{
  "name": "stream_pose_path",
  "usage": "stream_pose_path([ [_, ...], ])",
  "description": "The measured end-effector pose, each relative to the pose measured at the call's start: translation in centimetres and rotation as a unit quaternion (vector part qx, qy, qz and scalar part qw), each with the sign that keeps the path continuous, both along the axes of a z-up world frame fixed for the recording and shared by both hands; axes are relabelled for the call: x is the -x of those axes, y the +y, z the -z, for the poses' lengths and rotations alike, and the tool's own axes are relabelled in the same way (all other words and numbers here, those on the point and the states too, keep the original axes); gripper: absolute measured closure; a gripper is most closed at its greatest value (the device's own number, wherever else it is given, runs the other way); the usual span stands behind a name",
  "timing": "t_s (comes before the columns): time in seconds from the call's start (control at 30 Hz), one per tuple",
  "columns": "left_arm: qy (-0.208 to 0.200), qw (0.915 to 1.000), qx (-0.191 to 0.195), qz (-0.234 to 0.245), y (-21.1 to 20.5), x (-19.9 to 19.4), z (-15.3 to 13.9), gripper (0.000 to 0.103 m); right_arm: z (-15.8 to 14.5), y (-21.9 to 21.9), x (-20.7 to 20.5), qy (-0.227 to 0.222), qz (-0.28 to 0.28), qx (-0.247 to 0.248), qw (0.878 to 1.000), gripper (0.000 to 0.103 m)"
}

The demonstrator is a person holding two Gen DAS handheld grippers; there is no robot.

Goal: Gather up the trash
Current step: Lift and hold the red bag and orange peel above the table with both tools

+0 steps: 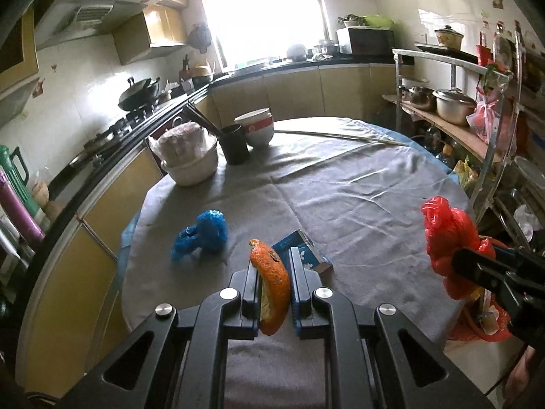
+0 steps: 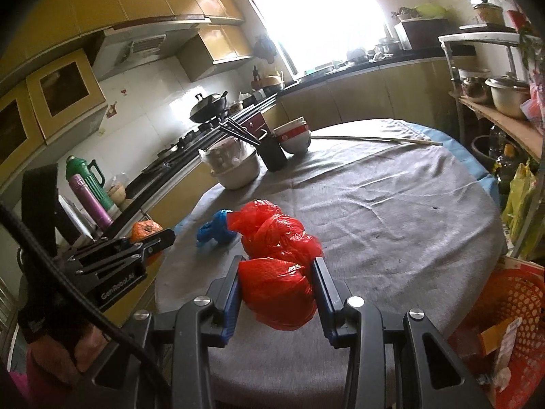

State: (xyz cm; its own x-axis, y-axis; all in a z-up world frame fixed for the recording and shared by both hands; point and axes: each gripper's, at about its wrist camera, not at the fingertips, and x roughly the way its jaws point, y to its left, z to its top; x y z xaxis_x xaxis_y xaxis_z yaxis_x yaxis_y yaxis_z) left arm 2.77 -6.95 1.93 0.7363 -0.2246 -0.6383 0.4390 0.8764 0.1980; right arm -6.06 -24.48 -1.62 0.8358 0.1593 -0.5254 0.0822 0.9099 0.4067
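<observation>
At frame bottom, left gripper [image 1: 274,281]: clamped one curled orange peel [image 1: 271,286].
Right gripper [image 2: 277,284]: clamped one crumpled red plastic bag [image 2: 276,269].
Mid-left on the grey tablecloth [image 1: 340,197]: one crumpled blue plastic bag [image 1: 202,233], one blue box [image 1: 305,250].

The left hand-held gripper [image 1: 274,274] pinches an orange peel [image 1: 270,284] above the grey-clothed table [image 1: 357,197].

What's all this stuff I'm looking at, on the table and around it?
orange peel: one, orange, clamped in the left gripper
red plastic bag: one, red, crumpled, clamped in the right gripper
blue plastic bag: one, blue, crumpled, on the table's grey cloth
small box: one, blue, on the cloth beyond the peel
bowls: stacked, white with red band, far side
dark cup: one, holding chopsticks
orange basket: one, beside the table
grippers: two, black, blue-padded fingers
</observation>
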Motion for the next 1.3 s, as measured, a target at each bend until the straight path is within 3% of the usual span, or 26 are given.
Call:
stream_pose_path([
  [0.67,-0.019,0.9998,-0.004,0.001,0.4,3.3,-1.4,0.088,-1.3,0.1,3.7,-0.017,0.016,-0.015,1.0,0.061],
  [1.3,-0.028,0.9993,0.006,-0.025,3.4,4.4,-2.6,0.088,-2.0,3.4,3.9,-0.025,-0.013,-0.011,1.0,0.061],
])
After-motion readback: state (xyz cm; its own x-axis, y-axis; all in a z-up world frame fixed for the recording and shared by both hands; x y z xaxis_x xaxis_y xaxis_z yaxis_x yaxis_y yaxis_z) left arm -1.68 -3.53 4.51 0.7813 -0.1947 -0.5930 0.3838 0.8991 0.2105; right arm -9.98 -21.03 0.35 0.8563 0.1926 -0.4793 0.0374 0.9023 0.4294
